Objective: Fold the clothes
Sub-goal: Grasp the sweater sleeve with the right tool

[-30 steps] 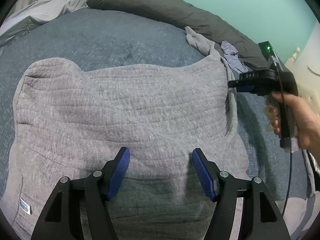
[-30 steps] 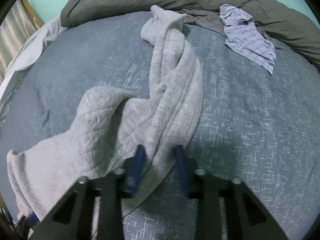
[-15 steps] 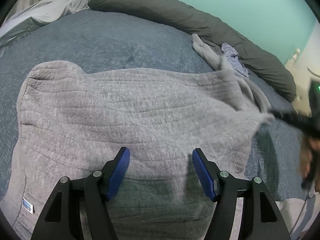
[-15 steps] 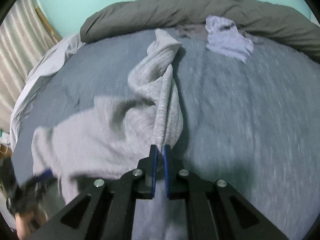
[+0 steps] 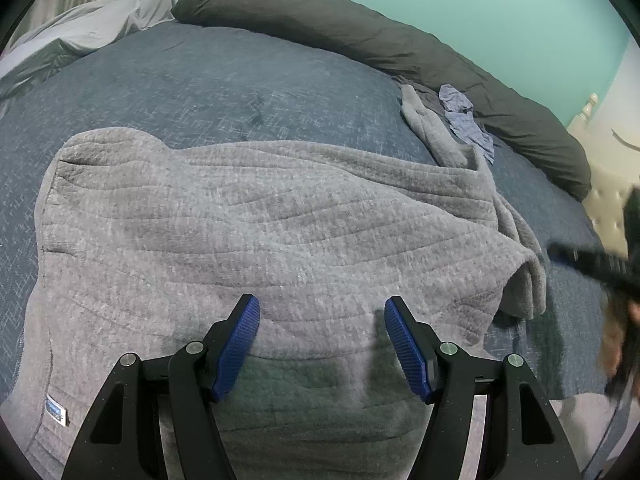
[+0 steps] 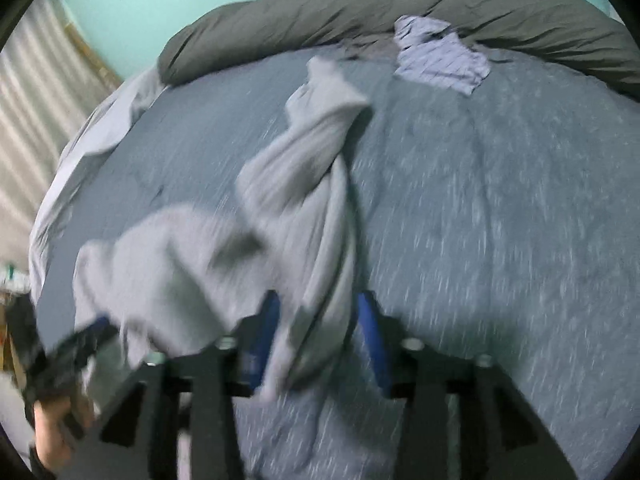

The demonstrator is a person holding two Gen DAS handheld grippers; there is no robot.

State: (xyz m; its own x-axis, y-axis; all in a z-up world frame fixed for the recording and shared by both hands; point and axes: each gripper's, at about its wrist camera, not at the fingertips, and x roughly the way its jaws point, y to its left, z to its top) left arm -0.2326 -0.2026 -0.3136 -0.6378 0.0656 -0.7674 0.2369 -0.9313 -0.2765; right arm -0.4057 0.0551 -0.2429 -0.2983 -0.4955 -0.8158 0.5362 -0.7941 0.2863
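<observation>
A grey quilted sweater [image 5: 280, 220] lies spread on the blue bedcover [image 5: 200, 92]. My left gripper [image 5: 322, 336] hovers open over its near hem, with nothing between the blue pads. The sweater's sleeve [image 6: 304, 184] runs from the far side down between the fingers of my right gripper [image 6: 316, 332]. Those jaws are opening; the cloth hangs loose between the pads, which stand apart from it. In the left wrist view the right gripper [image 5: 592, 264] is a dark blur at the sweater's right edge. The right wrist view shows the left gripper [image 6: 76, 348] at lower left, held by a hand.
A rolled dark grey duvet [image 5: 360, 36] lines the far edge of the bed. A small blue plaid garment [image 6: 440, 60] lies in front of it, past the sleeve's end. Pale sheets [image 5: 88, 32] are bunched at far left. Bare bedcover lies right of the sleeve.
My right gripper shut on the sleeve's edge and dragged it sideways, stretching the sweater's right side out; now its jaws have parted. The left gripper has stayed still and open.
</observation>
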